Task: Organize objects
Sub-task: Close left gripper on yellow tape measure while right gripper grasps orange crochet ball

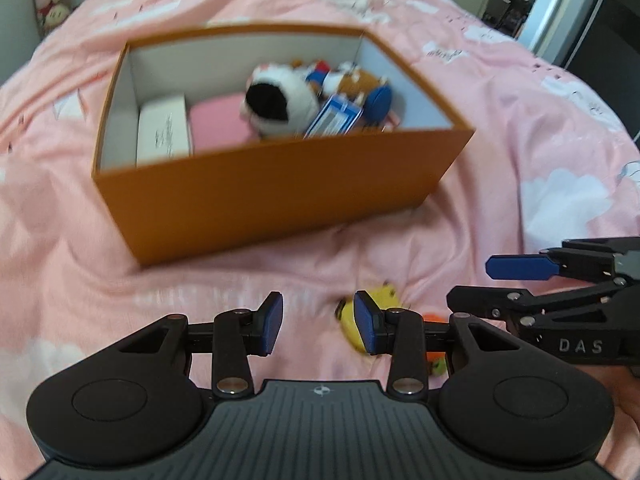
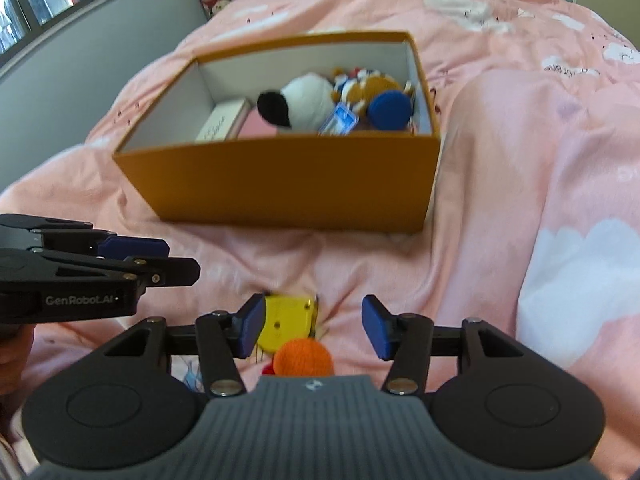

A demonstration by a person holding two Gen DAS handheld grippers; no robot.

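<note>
A: Why is the box (image 2: 280,184) mid-bed (image 2: 520,160)?
B: Likely for collecting; plush toys already fill its right end.
A: And the yellow toy (image 2: 284,322)?
B: On the bedding near the front edge; right gripper (image 2: 314,330) spread around it, left gripper (image 1: 318,322) apart, empty; blurry.

An open box (image 2: 288,184) sits on the bedspread (image 2: 520,160). Inside it, a flat carton (image 2: 222,122) lies at the left, plush toys (image 2: 304,106) piled to the right. Two small toys (image 2: 286,322) lie on the bedspread in front of the box, touching each other.
</note>
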